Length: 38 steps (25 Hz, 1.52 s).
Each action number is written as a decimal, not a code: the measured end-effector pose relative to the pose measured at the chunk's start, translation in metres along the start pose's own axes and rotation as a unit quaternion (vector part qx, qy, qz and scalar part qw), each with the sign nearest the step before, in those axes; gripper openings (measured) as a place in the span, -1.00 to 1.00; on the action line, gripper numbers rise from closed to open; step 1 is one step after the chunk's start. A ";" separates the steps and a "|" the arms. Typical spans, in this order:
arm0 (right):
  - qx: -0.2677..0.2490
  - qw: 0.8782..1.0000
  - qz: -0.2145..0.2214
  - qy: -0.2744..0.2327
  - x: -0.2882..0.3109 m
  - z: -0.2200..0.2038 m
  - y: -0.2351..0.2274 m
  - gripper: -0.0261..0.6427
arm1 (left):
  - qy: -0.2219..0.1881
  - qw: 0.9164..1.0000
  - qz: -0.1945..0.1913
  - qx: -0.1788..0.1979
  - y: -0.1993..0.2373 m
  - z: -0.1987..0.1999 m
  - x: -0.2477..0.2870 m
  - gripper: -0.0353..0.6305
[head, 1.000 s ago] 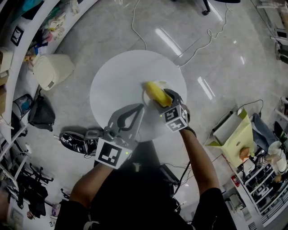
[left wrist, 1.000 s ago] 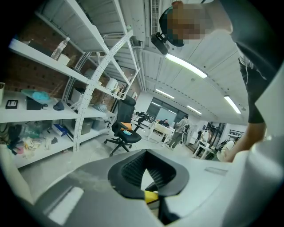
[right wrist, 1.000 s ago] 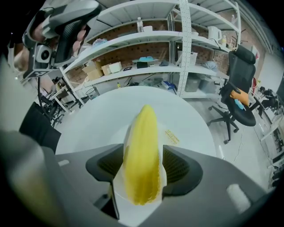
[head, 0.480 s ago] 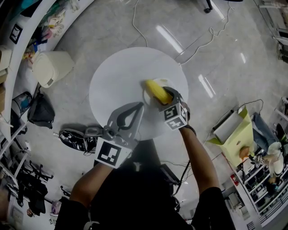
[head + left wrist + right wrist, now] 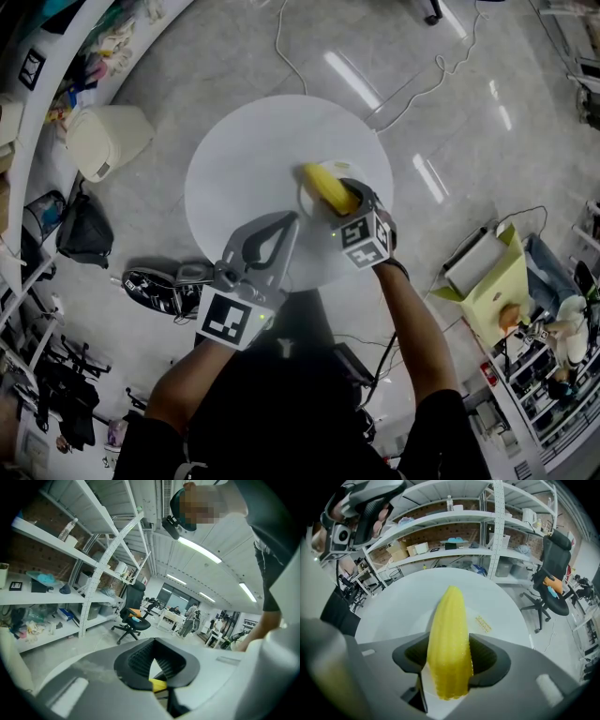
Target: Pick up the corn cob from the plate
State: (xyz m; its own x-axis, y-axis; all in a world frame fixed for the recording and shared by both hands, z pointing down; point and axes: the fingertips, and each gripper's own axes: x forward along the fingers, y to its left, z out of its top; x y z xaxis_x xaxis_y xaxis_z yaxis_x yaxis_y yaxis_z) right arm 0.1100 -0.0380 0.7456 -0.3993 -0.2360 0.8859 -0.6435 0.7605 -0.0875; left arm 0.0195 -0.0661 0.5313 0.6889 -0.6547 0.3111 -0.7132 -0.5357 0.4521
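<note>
Standing beside the round white surface, I saw little change from a second before: both hands kept their places, and only the right claw had altered, its jaws having just been closing in on the corn cob that lay between them. By this moment they stood fairly wide yet pinched the cob, one pad against each flank. The cob was over the white plate on the far right part of the surface, its pointed end aimed away from the person.

The left claw hovered over the near edge of the surface, its tips pressed together and nothing held, well clear of the plate.

From the right gripper view the grip was plain: the yellow cob filled the gap of the right claw, with the surface and a small yellow label beyond it, a mark that the head view did not show. The left gripper view looked nearly level past the left claw to an office chair and shelving, with only a sliver of yellow showing through the loop of its jaws. Only the head view showed the beige bin and a dark shoe on the floor.
</note>
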 end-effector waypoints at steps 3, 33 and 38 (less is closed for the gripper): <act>-0.002 1.000 -0.008 0.000 0.001 0.000 0.001 -0.17 | -0.001 1.000 0.001 0.002 0.001 -0.001 -0.003 -0.89; 0.031 0.998 -0.050 -0.035 -0.030 0.005 0.020 -0.17 | -0.017 1.000 0.001 0.010 -0.012 0.001 -0.039 -0.89; 0.037 0.997 -0.059 -0.044 -0.039 0.013 0.025 -0.17 | -0.030 0.999 0.001 0.013 -0.015 0.013 -0.045 -0.89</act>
State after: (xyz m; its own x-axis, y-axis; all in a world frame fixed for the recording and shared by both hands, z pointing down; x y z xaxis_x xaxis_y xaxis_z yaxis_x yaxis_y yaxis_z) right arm 0.1010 -0.0178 0.7026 -0.3714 -0.3753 0.8492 -0.7349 0.6778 -0.0219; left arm -0.0028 -0.0360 0.4995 0.6793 -0.6858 0.2610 -0.7181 -0.5479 0.4291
